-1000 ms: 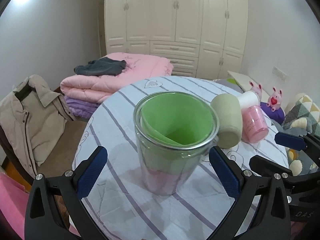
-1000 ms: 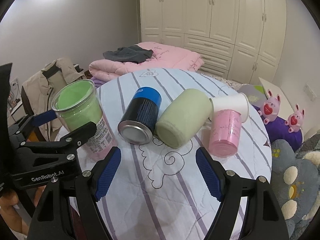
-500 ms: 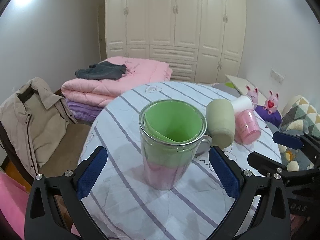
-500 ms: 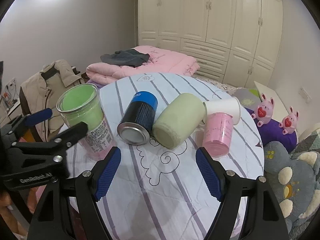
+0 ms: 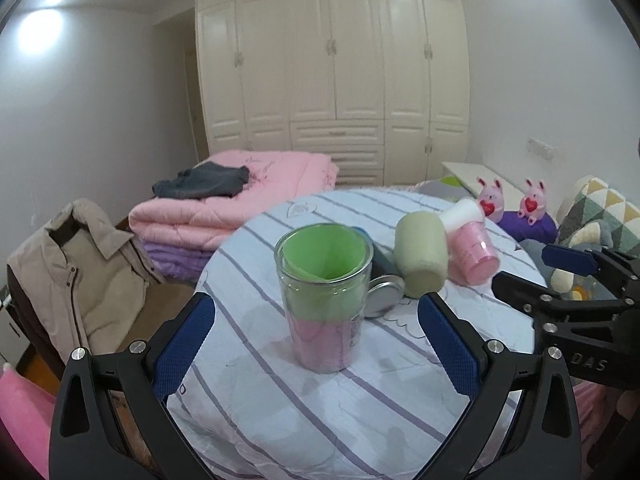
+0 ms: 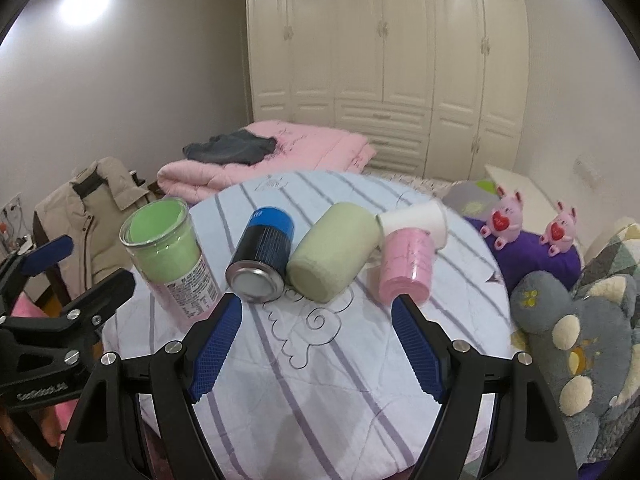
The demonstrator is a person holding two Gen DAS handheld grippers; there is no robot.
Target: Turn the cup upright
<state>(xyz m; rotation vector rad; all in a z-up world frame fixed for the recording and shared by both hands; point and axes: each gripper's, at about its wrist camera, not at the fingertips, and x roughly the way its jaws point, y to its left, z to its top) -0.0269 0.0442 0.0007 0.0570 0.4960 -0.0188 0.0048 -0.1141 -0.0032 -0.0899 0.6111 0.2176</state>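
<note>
Clear, light, slippery plastic cup (image 5: 325, 296) stands upright; grip mid-wall gently, both grippers' jaws apart, empty.

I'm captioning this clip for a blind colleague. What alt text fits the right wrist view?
Open right gripper hovers over a striped round table where four containers lie on their sides: a dark can, a green cup, a pink cup and a white cup. At left a clear jar stands upright beside the left gripper.
</note>
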